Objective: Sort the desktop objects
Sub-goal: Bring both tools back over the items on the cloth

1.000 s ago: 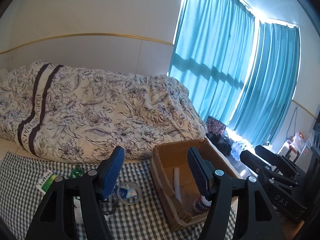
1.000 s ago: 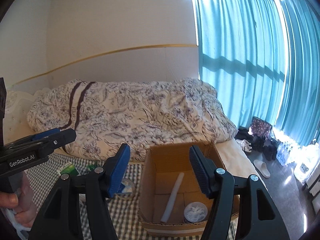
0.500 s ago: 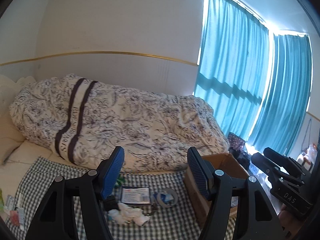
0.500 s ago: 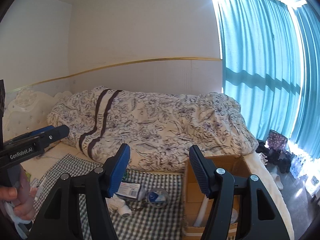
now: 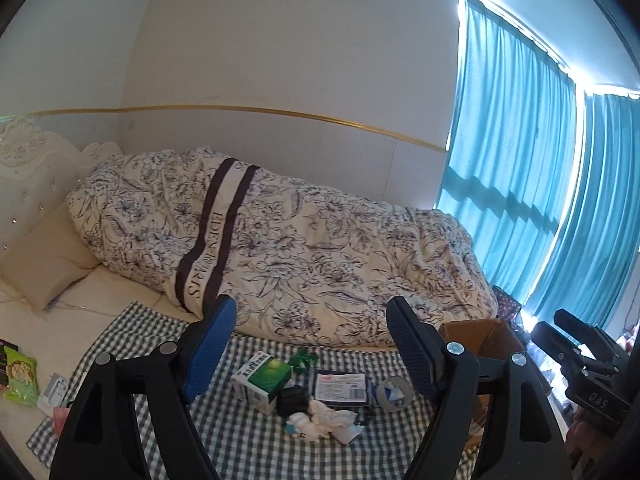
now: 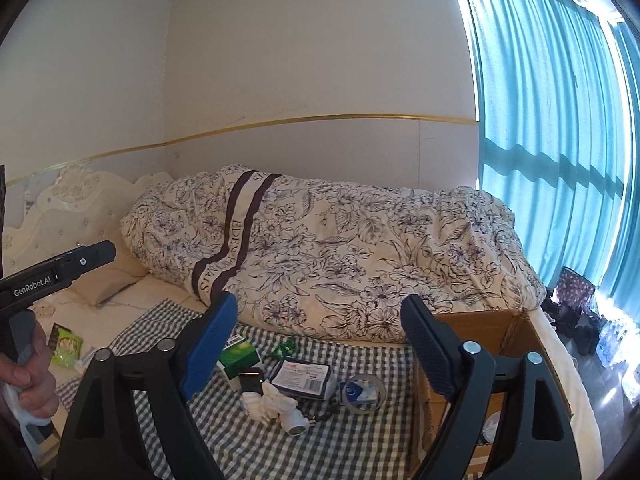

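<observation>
A grey-and-white checked cloth (image 5: 224, 420) covers the near part of the cream bed sheet (image 5: 80, 312). On it lie a green-and-white box (image 5: 262, 376), a crumpled white tissue (image 5: 324, 420), a small black object (image 5: 291, 399), a dark blue packet with a white label (image 5: 340, 386), a clear tape roll showing blue and white inside (image 5: 394, 394), and a green wrapper (image 5: 304, 360). The cardboard box (image 6: 532, 344) is plain brown. The duvet (image 5: 320, 256) is cream with dark floral line drawing and two dark brown stripes. The curtains (image 5: 520, 160) are teal, the wall (image 5: 280, 40) white with a gold trim line (image 5: 240, 110). Both grippers are black with blue pads (image 5: 210, 354). A bright green packet (image 5: 20, 372) lies at the left.
</observation>
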### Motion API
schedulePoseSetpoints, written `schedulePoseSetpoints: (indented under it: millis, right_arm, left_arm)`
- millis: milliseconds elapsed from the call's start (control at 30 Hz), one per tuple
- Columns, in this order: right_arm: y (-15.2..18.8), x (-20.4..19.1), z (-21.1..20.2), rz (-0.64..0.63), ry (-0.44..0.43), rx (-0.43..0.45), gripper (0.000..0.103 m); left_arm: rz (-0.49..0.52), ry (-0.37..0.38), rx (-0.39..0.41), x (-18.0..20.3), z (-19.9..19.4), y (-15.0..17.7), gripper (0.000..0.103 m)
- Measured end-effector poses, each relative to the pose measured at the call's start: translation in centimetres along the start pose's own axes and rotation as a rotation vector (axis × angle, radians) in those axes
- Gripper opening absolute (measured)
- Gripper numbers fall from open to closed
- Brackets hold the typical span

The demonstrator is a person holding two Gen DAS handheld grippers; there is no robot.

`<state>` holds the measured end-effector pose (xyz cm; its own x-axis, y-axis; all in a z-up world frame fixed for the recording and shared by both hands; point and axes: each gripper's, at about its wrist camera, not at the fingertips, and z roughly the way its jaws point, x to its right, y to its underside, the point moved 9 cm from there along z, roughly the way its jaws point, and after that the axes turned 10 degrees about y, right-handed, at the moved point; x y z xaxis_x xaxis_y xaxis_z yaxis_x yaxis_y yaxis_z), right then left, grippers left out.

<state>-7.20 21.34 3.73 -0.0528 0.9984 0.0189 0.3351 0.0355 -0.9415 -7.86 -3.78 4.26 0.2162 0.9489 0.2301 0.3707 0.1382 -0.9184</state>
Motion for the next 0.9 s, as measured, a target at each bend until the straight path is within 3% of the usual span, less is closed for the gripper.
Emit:
schedulePoseSetpoints:
  millis: [400, 900]
  right_arm:
    - [1.4, -3.1, 1.1, -0.036, -0.045, -0.033, 0.1]
    - [6.2, -7.0, 5.8, -0.154, -0.093, -0.164, 0.1]
  left_arm:
    - [-0.029, -0.053, 0.0, -4.3, -0.7, 1.0, 0.102]
    - [-0.041, -0.074, -0.045, -7.1, 2.9, 3.8, 0.103]
